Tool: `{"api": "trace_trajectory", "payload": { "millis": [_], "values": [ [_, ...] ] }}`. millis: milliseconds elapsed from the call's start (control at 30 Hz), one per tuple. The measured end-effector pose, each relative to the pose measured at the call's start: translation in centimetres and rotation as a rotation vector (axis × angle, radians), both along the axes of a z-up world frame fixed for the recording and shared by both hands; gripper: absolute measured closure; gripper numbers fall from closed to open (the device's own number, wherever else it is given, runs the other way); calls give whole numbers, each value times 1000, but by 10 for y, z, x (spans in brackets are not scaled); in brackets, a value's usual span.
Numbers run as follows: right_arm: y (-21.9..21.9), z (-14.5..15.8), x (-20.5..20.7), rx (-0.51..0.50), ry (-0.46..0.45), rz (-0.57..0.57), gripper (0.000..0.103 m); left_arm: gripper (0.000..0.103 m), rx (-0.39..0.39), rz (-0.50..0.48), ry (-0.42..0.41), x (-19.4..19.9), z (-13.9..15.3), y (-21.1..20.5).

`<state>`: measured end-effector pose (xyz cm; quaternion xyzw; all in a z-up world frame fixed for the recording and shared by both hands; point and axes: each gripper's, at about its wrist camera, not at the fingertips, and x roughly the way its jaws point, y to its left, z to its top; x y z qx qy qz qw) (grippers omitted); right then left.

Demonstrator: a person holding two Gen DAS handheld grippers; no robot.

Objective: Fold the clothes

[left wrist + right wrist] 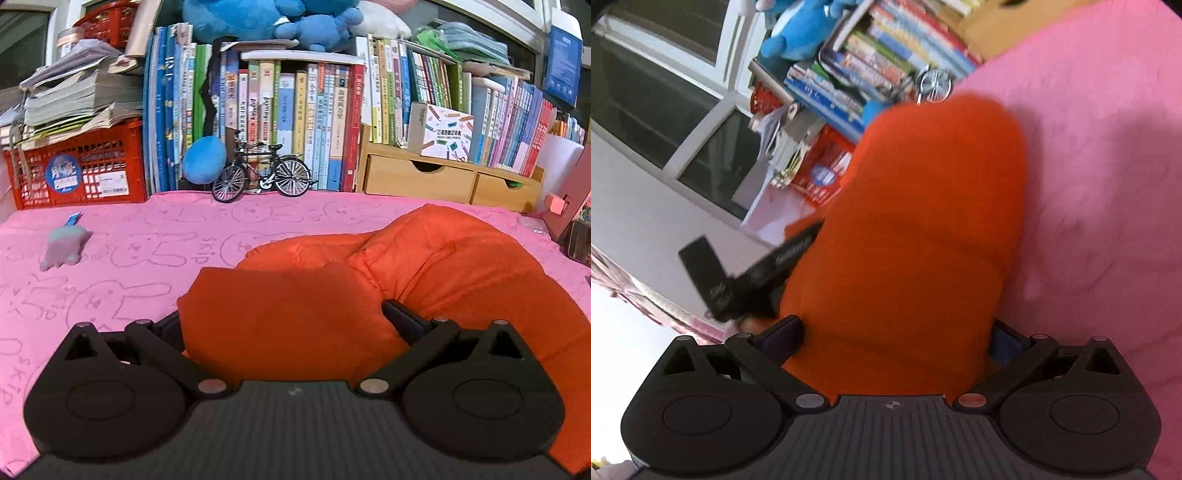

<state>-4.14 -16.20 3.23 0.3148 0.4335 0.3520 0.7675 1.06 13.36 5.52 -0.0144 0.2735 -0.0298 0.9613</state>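
Wide-open right gripper (894,332) around orange garment (923,221)

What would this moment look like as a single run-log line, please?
step: folding orange garment on pink cover | left gripper: open, cloth between | right gripper: open, cloth between

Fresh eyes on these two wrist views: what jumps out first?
The bright orange padded garment, lying bunched on the pink bunny-print blanket and filling the space between both grippers' wide jaws. Behind it, a small black model bicycle stands before a wall of colourful books.
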Motion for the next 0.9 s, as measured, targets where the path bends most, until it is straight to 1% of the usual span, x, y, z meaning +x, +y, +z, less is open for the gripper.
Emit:
{"api": "trace_trajectory", "payload": {
  "millis": [67, 133, 233, 267, 333, 400, 467, 533, 600, 633, 800, 900],
  "values": [
    [9, -2, -7, 13, 8, -1, 13, 0, 16, -10, 1, 3, 1, -4],
    [13, -5, -13, 37, 14, -13, 19, 0, 21, -16, 8, 4, 2, -5],
    [7, -11, -18, 56, -1, -35, 31, 1, 57, 15, -37, -8, 19, -4],
    [3, -13, -19, 72, -4, -36, 34, 1, 73, 25, -76, -15, 28, -6],
    [0, -17, -18, 98, -14, -41, 36, 1, 107, 30, -185, -36, 48, -12],
    [-1, -19, -18, 112, -30, -42, 37, 0, 158, -27, -264, -52, 66, -29],
    [-2, -21, -18, 125, -44, -39, 38, 0, 230, -82, -304, -58, 77, -50],
    [-4, -22, -19, 138, -55, -38, 38, 0, 274, -125, -308, -53, 75, -69],
    [-7, -23, -21, 150, -69, -37, 39, 0, 318, -137, -277, -42, 62, -85],
    [-8, -24, -21, 157, -76, -36, 39, 0, 318, -135, -262, -38, 55, -88],
    [-19, -27, -30, 174, -107, -36, 39, 0, 232, -106, -212, -23, 18, -82],
    [-18, -24, -35, 136, -131, -36, 35, 0, 220, -104, -197, -20, 11, -79]
  ]
}}
